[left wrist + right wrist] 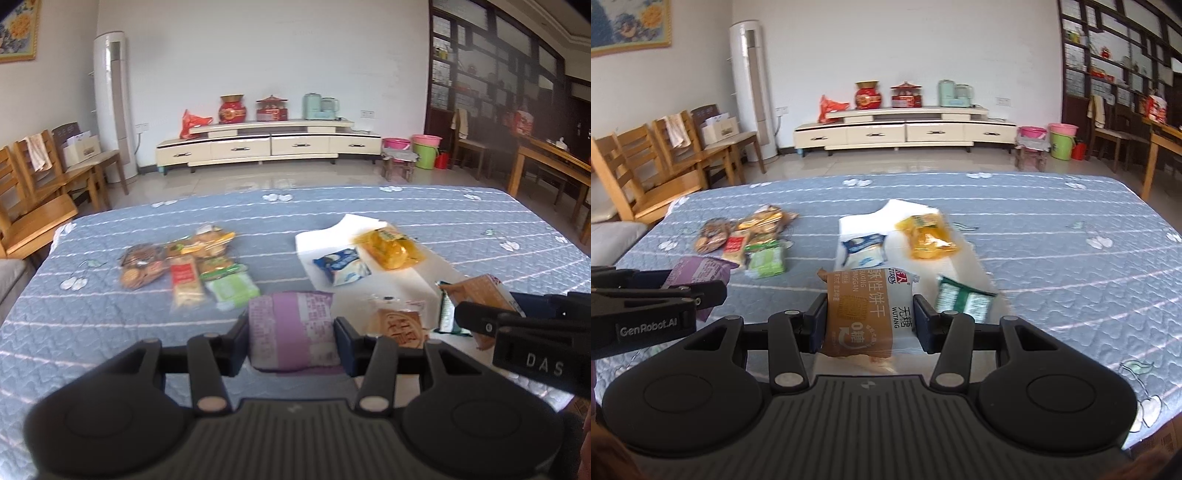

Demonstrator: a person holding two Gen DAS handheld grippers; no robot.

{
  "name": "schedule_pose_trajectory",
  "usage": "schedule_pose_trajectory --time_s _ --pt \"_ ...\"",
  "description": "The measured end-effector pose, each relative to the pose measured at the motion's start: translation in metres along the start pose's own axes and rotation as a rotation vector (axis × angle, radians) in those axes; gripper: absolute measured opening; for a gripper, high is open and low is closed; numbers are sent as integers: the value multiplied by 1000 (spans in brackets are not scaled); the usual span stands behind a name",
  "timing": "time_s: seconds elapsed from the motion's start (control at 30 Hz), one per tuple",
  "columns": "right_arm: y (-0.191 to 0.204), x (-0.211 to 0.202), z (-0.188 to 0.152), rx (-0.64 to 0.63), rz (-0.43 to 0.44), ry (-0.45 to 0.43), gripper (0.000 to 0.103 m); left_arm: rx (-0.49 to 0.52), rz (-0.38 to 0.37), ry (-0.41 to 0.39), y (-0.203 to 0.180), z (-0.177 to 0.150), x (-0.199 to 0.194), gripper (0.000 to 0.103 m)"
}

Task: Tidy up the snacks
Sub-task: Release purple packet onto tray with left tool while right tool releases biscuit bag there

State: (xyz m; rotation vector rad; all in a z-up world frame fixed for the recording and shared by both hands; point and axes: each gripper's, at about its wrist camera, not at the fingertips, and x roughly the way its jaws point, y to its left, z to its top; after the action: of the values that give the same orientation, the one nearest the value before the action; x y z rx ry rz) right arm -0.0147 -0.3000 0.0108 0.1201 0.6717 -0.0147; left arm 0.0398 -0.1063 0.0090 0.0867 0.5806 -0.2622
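My left gripper (293, 334) is shut on a purple snack packet (291, 328), held above the blue quilted table (110, 332). My right gripper (870, 317) is shut on a brown and white biscuit packet (864, 314); the same gripper shows at the right edge of the left wrist view (517, 325), holding that packet (480, 291). A white sheet (325, 236) carries a yellow packet (389, 245), a blue and white packet (341, 266), a green packet (964, 301) and a tan biscuit packet (400, 326). A pile of cookie packets (184, 262) lies to the left.
Wooden chairs (40, 192) stand off the table's left side and a wooden table (546, 162) at the right. Beyond the far edge are tiled floor, a cream TV cabinet (266, 144) and a tall white air conditioner (112, 107).
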Motion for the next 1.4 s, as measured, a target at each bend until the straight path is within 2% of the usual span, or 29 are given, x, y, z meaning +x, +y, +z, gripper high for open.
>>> schedule_pose_trajectory --time_s 0.3,0.33,0.37,0.53,0.63,0.7,0.83,0.97,1.0,1.03,1.1,1.23,1.3,1.37,1.4 --pt "-28 -2 0 46 -56 -5 58 15 -49 7 -25 3 10 47" --pt "-30 -2 0 47 -61 -5 58 17 -49 6 -27 3 11 38" --pt "-31 -1 -1 48 -66 -4 58 18 -54 8 -29 3 12 37" --pt "-36 5 -3 54 -79 9 58 23 -79 8 -39 2 19 37" --pt "-39 12 -5 56 -90 23 58 -15 -77 31 -31 2 27 37" --pt "-39 16 -7 53 -88 39 58 -59 -63 38 -17 3 30 37" --pt "-37 27 -11 49 -86 68 58 -117 12 46 14 6 33 37" --pt "-35 38 -16 42 -84 97 60 -128 64 73 30 -2 39 37" --pt "-33 40 -17 34 -92 100 65 -127 67 86 31 -5 42 37" --pt "-32 42 -17 26 -107 102 85 -126 68 95 30 -7 44 37" --pt "-30 41 -17 11 -113 84 101 -122 65 104 29 -11 45 37" --pt "-25 39 -12 2 -87 61 103 -106 56 101 24 -10 43 40" --pt "-20 40 -11 1 -67 51 103 -97 64 92 23 -9 39 49" --pt "-12 41 -10 -14 -51 48 103 -92 78 83 23 -8 35 62" --pt "-9 43 -9 -23 -45 47 103 -90 85 78 23 -7 33 65"
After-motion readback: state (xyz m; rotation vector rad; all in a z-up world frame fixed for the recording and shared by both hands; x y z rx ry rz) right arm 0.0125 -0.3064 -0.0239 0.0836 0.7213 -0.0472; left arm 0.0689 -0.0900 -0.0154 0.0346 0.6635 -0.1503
